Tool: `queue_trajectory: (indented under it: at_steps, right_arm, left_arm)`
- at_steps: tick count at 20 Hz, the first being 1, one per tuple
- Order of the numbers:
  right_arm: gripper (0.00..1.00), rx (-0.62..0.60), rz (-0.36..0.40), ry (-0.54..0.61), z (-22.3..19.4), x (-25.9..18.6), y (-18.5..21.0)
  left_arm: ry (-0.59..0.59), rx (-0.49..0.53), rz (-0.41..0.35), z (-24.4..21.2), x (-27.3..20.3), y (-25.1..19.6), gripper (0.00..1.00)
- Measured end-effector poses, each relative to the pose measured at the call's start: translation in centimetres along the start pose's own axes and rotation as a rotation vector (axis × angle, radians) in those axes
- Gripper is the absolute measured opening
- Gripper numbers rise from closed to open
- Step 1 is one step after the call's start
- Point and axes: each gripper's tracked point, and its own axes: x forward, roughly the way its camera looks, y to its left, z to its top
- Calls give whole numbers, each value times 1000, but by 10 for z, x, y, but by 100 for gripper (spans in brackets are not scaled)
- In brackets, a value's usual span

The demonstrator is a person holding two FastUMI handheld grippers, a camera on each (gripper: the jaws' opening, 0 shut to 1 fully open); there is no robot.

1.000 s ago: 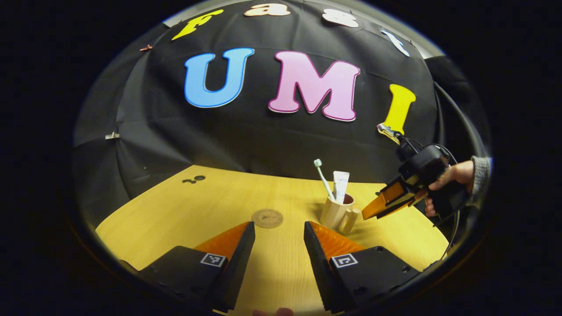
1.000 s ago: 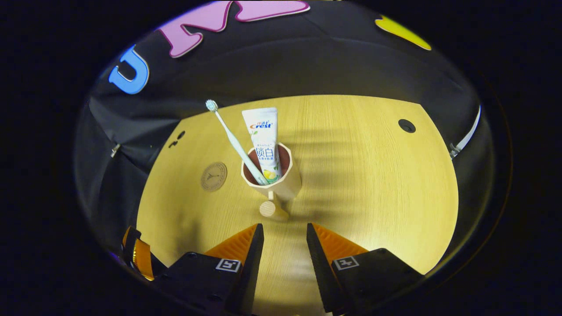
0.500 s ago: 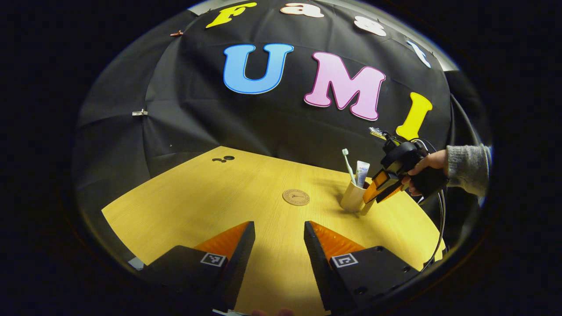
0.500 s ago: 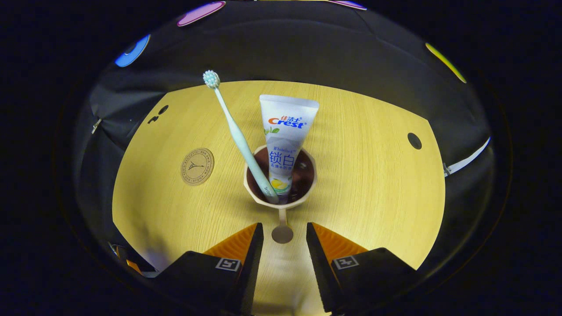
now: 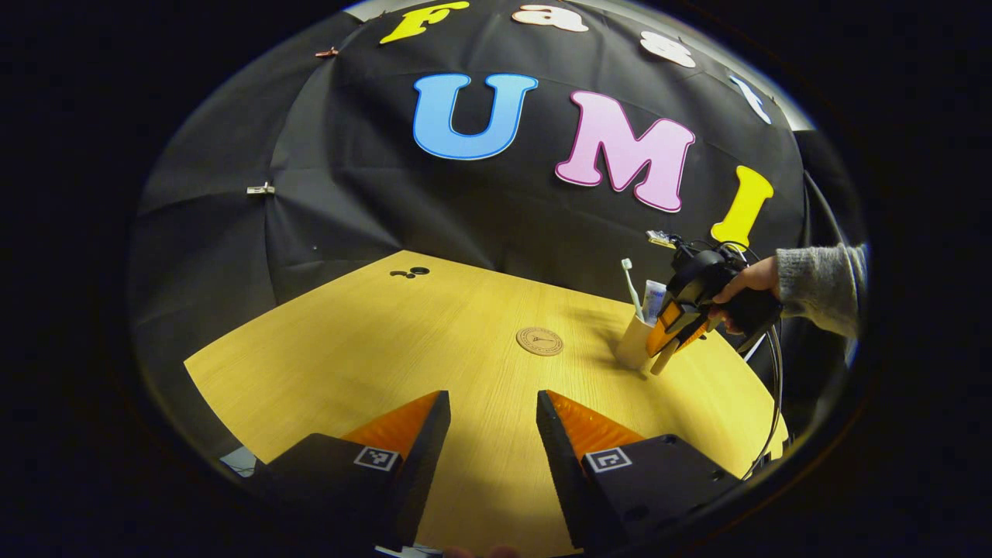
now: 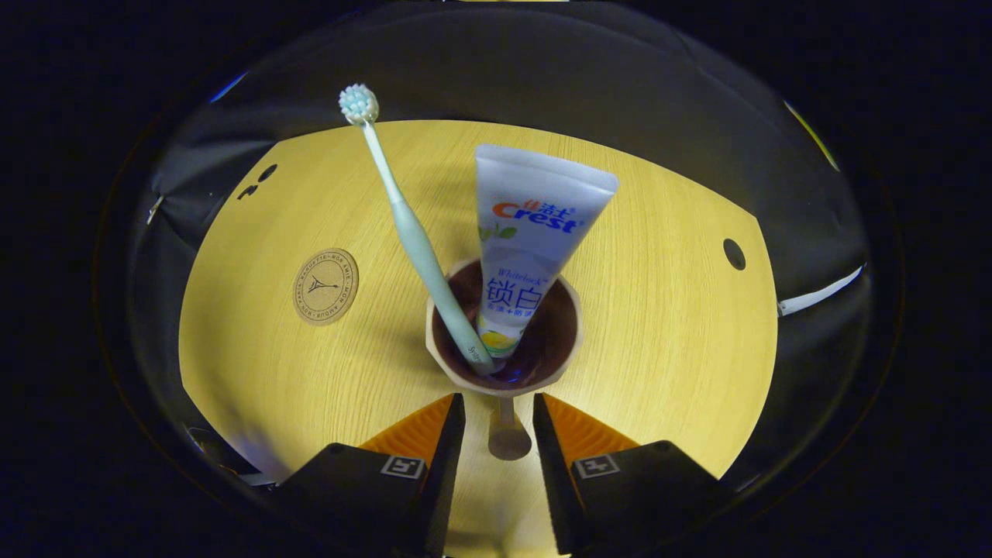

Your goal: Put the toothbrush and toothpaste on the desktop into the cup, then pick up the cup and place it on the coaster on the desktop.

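Wooden-looking cup [image 6: 504, 341] looks rigid, top-heavy with toothbrush [image 6: 411, 232] and toothpaste [image 6: 527, 240] inside; your right tongs [image 6: 496, 422] straddle its handle [image 6: 509, 434], still gapped. Left tongs [image 5: 488, 422] apart.

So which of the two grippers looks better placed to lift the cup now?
The right gripper, probably: its open fingers already straddle the cup's handle. The left gripper hangs open over bare desktop, well short of the cup.

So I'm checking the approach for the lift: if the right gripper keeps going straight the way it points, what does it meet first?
Most likely the cup's handle, already between the right gripper's jaws, then the cup wall just beyond; depth is hard to judge.
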Motion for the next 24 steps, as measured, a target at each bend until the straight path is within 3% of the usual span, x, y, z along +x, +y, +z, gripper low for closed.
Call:
queue_trajectory:
  at_steps: [2,3,4,5,9,12,24]
  right_arm:
    - [24,4,6,6,0,6,-2]
    - [26,-4,14,2,0,-1,-1]
    - [20,-16,19,-6,1,2,-1]
    - [23,-26,23,-19,1,4,-2]
    - [16,-21,32,-60,7,-2,-3]
    - [16,-24,39,-44,5,-1,-3]
    - [13,-39,76,-176,9,-5,-1]
  left_arm:
    - [1,-3,2,-1,1,1,72]
    - [1,-5,3,-1,2,2,72]
    - [1,-9,4,-1,3,2,73]
    - [1,-12,5,0,3,3,73]
    - [1,-14,7,0,6,4,72]
    - [7,-11,9,-4,7,5,72]
    - [12,-7,18,-7,8,8,72]
